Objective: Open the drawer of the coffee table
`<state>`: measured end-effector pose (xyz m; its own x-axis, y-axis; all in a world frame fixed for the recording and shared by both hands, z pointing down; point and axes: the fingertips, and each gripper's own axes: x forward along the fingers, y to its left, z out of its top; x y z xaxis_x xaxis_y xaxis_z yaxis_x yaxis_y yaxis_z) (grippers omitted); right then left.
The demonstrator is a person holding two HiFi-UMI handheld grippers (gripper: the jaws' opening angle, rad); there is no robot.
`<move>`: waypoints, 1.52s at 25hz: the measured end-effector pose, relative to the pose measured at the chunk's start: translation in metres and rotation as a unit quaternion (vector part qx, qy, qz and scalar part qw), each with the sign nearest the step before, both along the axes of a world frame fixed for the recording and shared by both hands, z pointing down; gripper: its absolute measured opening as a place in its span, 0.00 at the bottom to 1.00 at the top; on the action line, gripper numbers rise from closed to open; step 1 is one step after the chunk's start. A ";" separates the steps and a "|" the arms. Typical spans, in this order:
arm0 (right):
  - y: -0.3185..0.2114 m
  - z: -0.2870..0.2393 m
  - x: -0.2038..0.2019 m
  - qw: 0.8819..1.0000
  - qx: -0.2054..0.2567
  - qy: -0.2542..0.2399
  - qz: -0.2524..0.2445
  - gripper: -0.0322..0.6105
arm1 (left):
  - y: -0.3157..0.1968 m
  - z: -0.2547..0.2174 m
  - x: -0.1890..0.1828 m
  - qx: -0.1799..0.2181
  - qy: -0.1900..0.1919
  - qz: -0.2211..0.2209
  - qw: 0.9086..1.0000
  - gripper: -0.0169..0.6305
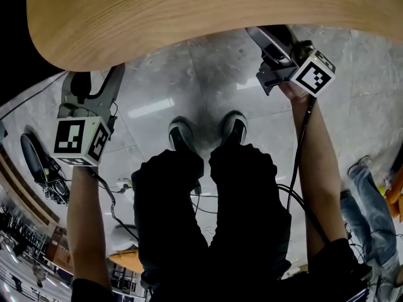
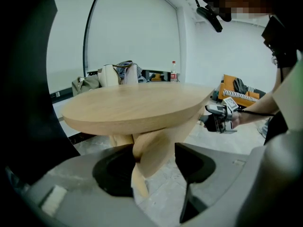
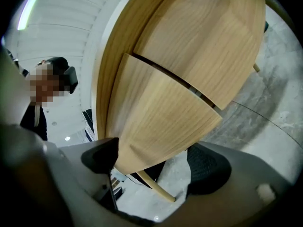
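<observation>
Black trousers (image 1: 211,225), black sleeves (image 1: 340,263), grey-black shoes (image 1: 180,134).

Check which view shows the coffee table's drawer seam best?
Right gripper view: the drawer seam crosses the wood side close up. Left gripper view shows the coffee table from afar, no seam; head view shows only its top.

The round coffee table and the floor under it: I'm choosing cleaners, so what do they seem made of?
The round light-brown coffee table looks like wood or wood veneer, matte: fine parallel grain lines cross its top, without glare. The grey floor looks like polished stone or marble-look tile: cloudy veining, thin joint lines, a soft light reflection.
</observation>
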<state>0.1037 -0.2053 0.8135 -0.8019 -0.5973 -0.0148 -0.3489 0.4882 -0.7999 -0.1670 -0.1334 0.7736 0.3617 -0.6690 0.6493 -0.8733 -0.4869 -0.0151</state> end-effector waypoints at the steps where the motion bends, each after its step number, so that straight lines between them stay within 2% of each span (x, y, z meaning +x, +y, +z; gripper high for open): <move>1: 0.000 0.001 -0.001 1.000 -0.010 -0.003 0.002 0.76 | 0.001 0.001 -0.001 -0.008 0.001 0.000 1.000 0.45; 7: 0.031 0.001 0.006 0.998 -0.049 0.027 0.001 0.75 | 0.025 0.001 0.005 -0.054 0.009 -0.002 0.998 0.44; 15: 0.081 0.000 0.017 0.994 -0.104 0.041 0.009 0.76 | 0.071 0.000 0.016 -0.109 0.008 -0.004 0.994 0.44; 19: 0.121 0.001 0.032 0.991 -0.125 0.052 -0.004 0.76 | 0.108 0.000 0.032 -0.129 0.011 -0.009 0.992 0.44; 24: 0.171 0.007 0.034 0.986 -0.149 0.067 -0.027 0.76 | 0.153 0.006 0.033 -0.163 0.006 -0.004 0.987 0.44; 33: 0.191 0.001 0.031 0.984 -0.158 0.074 -0.030 0.76 | 0.175 0.000 0.032 -0.172 0.012 -0.013 0.985 0.44; 38: 0.187 0.025 0.040 0.979 -0.171 0.100 -0.042 0.73 | 0.170 0.025 0.041 -0.185 0.003 -0.010 0.983 0.44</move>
<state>0.1441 -0.0186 0.8385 -0.8147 -0.4717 0.3372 -0.4856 0.2373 -0.8414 -0.1264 0.0367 0.7991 0.3546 -0.3951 0.8475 -0.8828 -0.4402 0.1641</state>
